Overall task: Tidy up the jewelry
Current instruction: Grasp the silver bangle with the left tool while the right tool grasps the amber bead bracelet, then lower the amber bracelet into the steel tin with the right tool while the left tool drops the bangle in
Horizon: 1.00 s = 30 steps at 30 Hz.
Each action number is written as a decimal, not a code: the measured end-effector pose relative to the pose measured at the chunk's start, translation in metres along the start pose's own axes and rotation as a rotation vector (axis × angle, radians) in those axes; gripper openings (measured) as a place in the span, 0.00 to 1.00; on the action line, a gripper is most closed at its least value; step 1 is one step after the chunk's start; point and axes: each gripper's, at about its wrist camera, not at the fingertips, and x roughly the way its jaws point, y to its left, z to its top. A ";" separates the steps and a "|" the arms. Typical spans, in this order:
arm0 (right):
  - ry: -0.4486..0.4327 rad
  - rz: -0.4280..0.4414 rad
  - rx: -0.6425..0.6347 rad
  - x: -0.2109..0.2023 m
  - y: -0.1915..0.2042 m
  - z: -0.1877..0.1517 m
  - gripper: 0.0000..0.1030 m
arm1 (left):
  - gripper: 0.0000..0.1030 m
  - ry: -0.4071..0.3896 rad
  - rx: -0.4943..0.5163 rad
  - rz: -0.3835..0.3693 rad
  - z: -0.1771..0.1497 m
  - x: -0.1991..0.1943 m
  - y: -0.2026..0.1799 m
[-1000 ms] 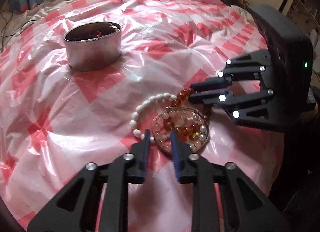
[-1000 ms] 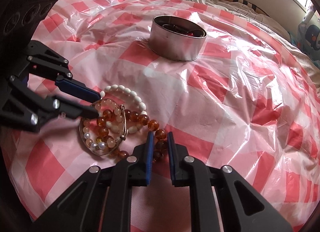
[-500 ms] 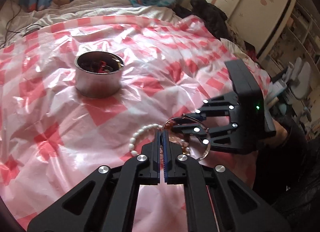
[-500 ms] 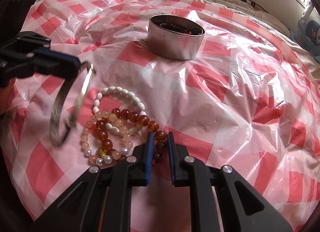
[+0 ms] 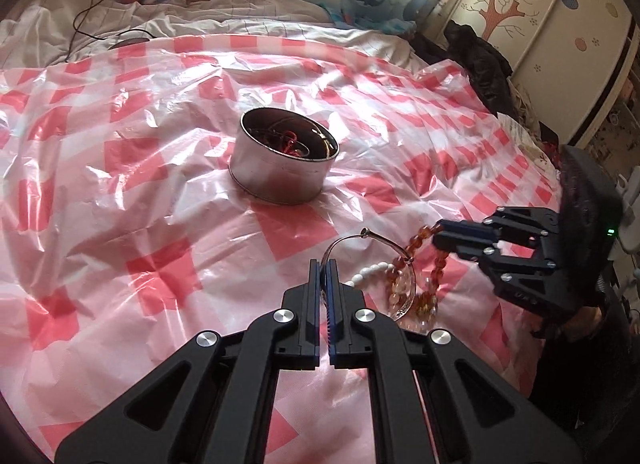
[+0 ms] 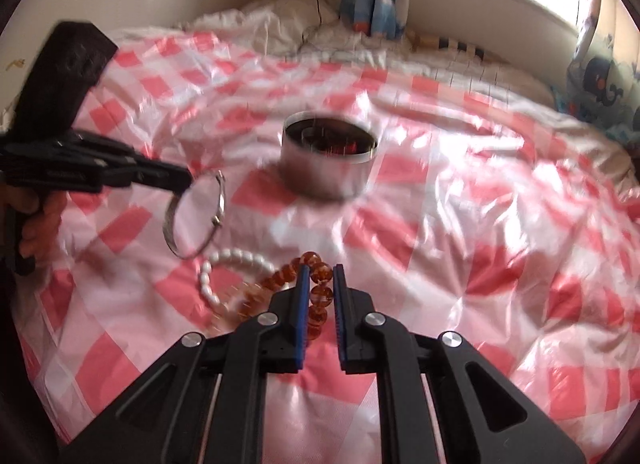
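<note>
We look down on a bed covered with a red-and-white checked plastic sheet, where a round metal tin stands open near the middle. Inside the tin we make out dark jewelry pieces and a tangle of red cord or beads; the rest of its contents are too shadowed to name.

The left gripper has its fingers pressed together on the rim of a silver bangle, which hangs clear of the sheet, tilted on edge, well short of the tin. The right gripper is closing its jaws on an amber bead bracelet; the strand is pinched between the blue pads and, from the left wrist camera, dangles from the fingertips above the sheet.

Below the two grippers, a white bead bracelet lies on the sheet. Beside it sits a paler, peach-toned bead strand, blurred in both views. A person's hand grips the handle of the left tool at the frame's edge.
</note>
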 end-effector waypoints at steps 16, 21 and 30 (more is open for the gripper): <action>-0.329 0.004 0.009 -0.051 -0.002 0.030 0.12 | 0.02 -0.120 -0.021 -0.002 0.021 -0.011 -0.004; -0.357 0.014 -0.014 -0.047 0.002 0.041 0.12 | 0.02 -0.155 -0.021 0.038 0.042 -0.010 -0.004; -0.368 0.044 0.045 -0.036 -0.015 0.057 0.12 | 0.02 -0.175 -0.025 0.104 0.069 0.002 0.003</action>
